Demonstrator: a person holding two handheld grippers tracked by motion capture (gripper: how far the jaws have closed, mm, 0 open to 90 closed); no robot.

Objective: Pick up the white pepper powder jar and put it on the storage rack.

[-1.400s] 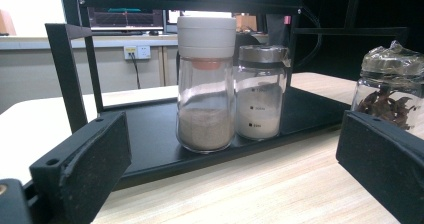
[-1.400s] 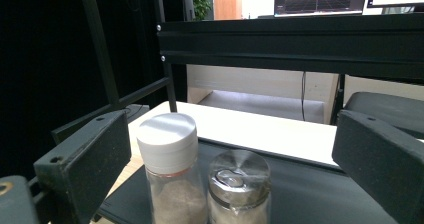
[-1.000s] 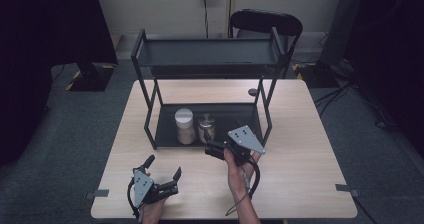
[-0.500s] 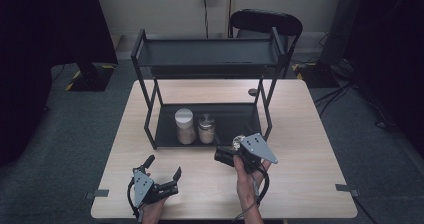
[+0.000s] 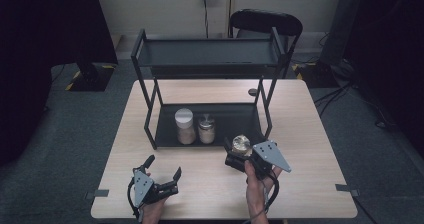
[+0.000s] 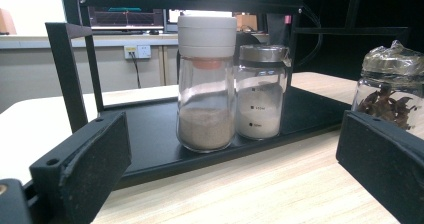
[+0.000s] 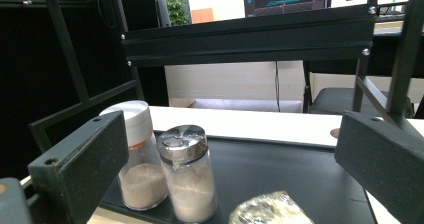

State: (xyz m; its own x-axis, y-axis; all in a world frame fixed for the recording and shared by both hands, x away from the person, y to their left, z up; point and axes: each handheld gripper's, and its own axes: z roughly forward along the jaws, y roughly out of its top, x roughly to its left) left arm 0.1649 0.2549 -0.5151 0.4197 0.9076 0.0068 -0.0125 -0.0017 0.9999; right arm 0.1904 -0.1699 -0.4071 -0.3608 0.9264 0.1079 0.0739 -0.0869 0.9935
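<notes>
The right gripper [image 5: 235, 153] sits at 5 o'clock on the table [image 5: 310, 134], just in front of the rack [image 5: 150, 104]; a foil-capped jar [image 5: 241, 145] stands between its jaws, which are spread wide in the right gripper view, so no clamping is evident; the foil cap shows at 6 o'clock in that view. The left gripper [image 5: 162, 168] rests at 7 o'clock on the table, jaws apart, holding nothing. On the rack's lower tray stand a white-lidded jar [image 5: 185, 126] and a shaker [image 5: 206, 129], touching or nearly so, at 10 o'clock from the foil-capped jar.
</notes>
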